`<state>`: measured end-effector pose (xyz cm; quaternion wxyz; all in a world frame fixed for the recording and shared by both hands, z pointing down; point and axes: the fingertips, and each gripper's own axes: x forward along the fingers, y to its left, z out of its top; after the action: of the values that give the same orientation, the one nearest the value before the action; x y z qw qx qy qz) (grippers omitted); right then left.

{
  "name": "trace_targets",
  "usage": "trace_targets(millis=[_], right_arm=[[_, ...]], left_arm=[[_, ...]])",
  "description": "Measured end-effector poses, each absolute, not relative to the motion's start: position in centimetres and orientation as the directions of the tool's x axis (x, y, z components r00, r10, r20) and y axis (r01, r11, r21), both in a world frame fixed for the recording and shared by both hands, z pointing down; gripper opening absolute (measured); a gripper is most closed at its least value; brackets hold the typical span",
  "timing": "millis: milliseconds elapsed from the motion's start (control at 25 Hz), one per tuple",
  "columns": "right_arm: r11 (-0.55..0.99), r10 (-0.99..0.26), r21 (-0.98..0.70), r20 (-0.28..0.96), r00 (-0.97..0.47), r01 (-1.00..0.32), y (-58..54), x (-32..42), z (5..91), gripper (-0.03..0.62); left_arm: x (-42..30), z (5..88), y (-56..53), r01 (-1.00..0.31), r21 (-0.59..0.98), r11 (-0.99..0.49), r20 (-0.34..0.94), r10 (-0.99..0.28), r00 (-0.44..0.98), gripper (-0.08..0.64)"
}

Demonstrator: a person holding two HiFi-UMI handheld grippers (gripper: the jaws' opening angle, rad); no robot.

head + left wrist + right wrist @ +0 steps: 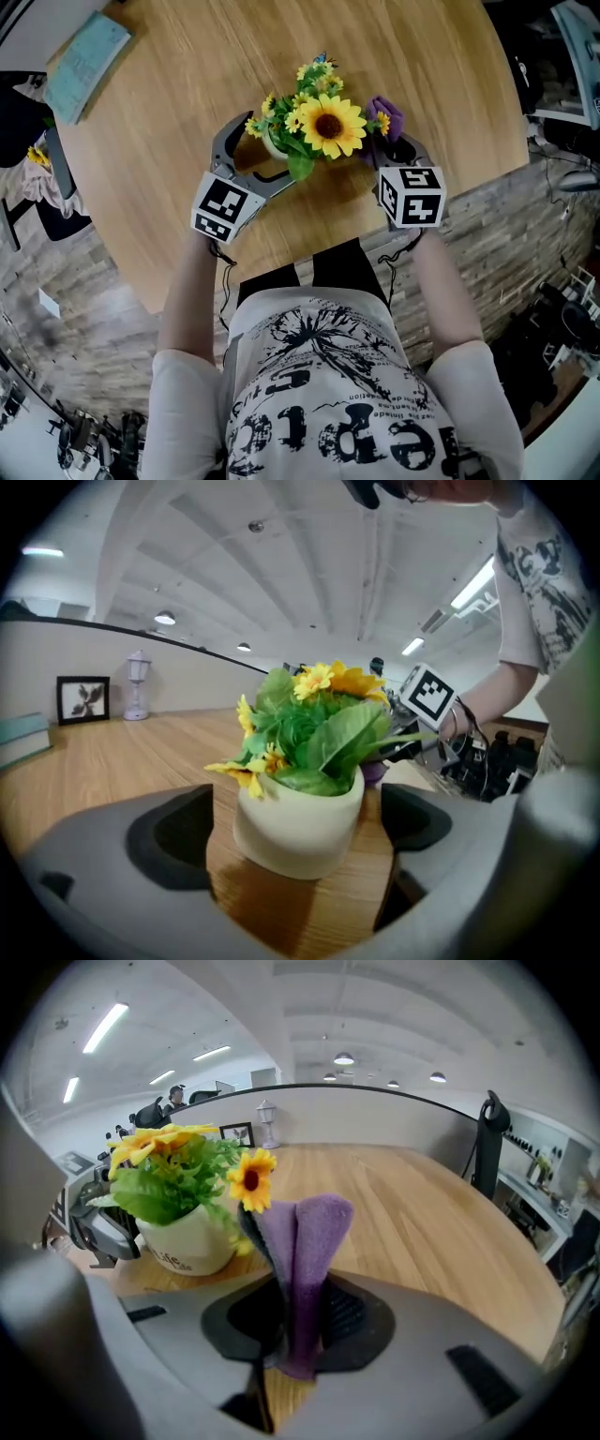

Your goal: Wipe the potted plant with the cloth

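Note:
A cream pot [298,822] of artificial sunflowers [328,127] and green leaves stands on the round wooden table [169,122] near its front edge. My left gripper [261,155] is open, with its jaws wide on either side of the pot and a gap showing on both sides. In the left gripper view [298,855] neither pad touches the pot. To the right of the plant, my right gripper [398,150] is shut on a folded purple cloth [302,1241]. The cloth [386,114] sticks up from the jaws beside a small sunflower [251,1177], close to the pot [183,1241].
A teal book [86,66] lies at the table's far left. A framed picture [82,698] and a small white lantern [138,684] stand at the far edge. A black stand [487,1147] rises at the right side. The person's torso is against the near edge.

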<state>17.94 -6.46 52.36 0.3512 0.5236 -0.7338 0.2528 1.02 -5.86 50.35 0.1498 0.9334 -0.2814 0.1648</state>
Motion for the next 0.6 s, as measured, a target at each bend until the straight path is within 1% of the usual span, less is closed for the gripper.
trace_targets(millis=[160,240,400,600], right_arm=[[0.339,-0.580,-0.018,0.783,-0.224,-0.940,-7.6,18.3,52.6,0.081],[0.348,-0.580,-0.017,0.782,-0.229,-0.937,-8.1,18.5,52.7,0.081],[0.362,-0.584,-0.013,0.776,-0.238,-0.932,-8.9,18.7,53.1,0.081],[0.393,-0.588,0.002,0.769,-0.250,-0.920,-9.4,18.8,53.1,0.082]], left_arm=[[2.5,51.4,-6.2,-0.513,0.134,-0.848,0.426,-0.418,0.802,0.568],[3.0,51.6,-6.3,-0.476,0.121,-0.871,0.437,-0.384,0.813,0.566],[3.5,51.7,-7.1,-0.450,0.111,-0.886,0.434,-0.364,0.824,0.566],[4.2,52.9,-6.6,-0.383,0.053,-0.922,0.495,-0.308,0.812,0.566]])
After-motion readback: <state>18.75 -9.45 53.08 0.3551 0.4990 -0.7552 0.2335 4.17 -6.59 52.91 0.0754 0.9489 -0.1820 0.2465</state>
